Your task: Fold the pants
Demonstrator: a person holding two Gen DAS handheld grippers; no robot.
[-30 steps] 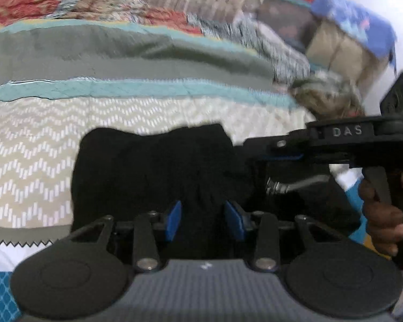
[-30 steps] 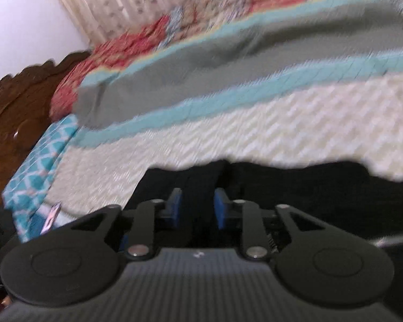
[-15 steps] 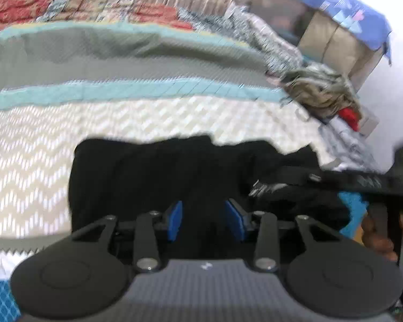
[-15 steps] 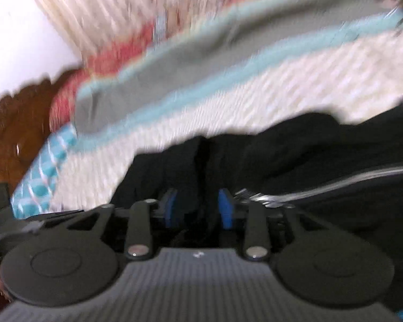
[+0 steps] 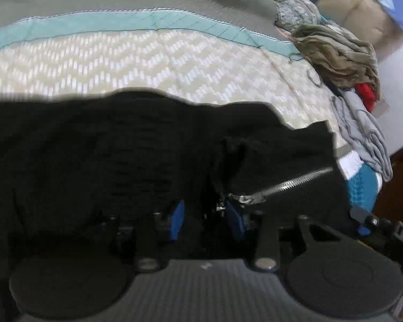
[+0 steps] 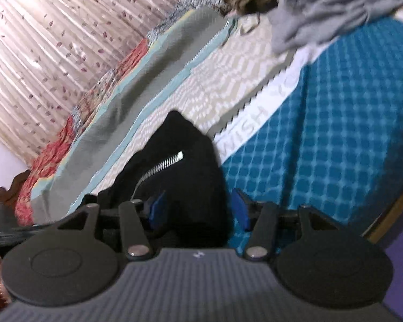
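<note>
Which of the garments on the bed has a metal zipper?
The black pants under the left gripper: a silver zipper runs across them. The crumpled olive garment and the grey garment show none.

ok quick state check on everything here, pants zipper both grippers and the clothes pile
pants: bunched on the bed, not flat
zipper: closed, as far as it shows
left gripper: part open, fabric between the pads
right gripper: jaws opening, pants between them
clothes pile: crumpled, unfolded
</note>
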